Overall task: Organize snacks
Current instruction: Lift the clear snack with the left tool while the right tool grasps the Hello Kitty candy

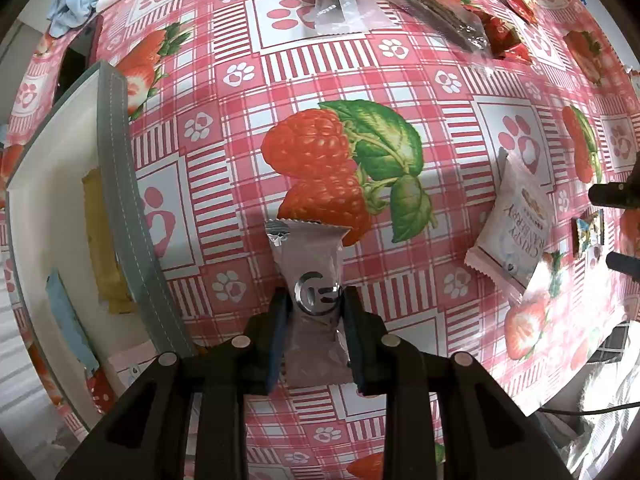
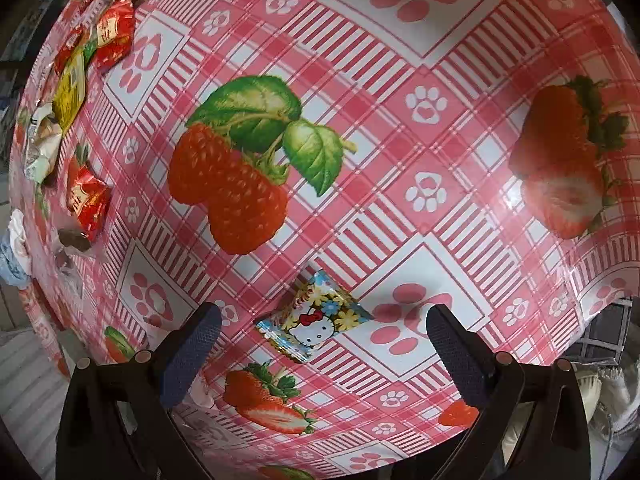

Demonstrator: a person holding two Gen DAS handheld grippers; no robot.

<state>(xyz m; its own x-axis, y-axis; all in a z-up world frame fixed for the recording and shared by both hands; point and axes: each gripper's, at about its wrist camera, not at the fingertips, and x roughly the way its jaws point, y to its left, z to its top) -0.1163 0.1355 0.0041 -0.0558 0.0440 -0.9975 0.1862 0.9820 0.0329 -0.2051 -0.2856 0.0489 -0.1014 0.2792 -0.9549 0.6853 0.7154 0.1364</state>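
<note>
In the left wrist view my left gripper [image 1: 314, 300] is shut on a pale pink snack packet [image 1: 308, 256] with a silver round logo, held upright above the tablecloth. To its left stands a white box with a grey rim [image 1: 116, 184] holding a yellow bar [image 1: 102, 240] and a blue packet [image 1: 68, 312]. A white-pink "Crispy" packet [image 1: 516, 224] lies to the right. In the right wrist view my right gripper [image 2: 320, 332] is open, its fingers either side of a small Hello Kitty candy packet [image 2: 314, 320] lying flat on the cloth; the pads do not touch it.
Red candy packets [image 2: 114, 30], a yellow packet [image 2: 72, 88] and silver wrappers lie at the left of the right wrist view. Clear-wrapped bars [image 1: 444, 12] and a clear bag [image 1: 336, 4] lie at the far side. A blue cloth [image 1: 76, 0] sits at the table's corner.
</note>
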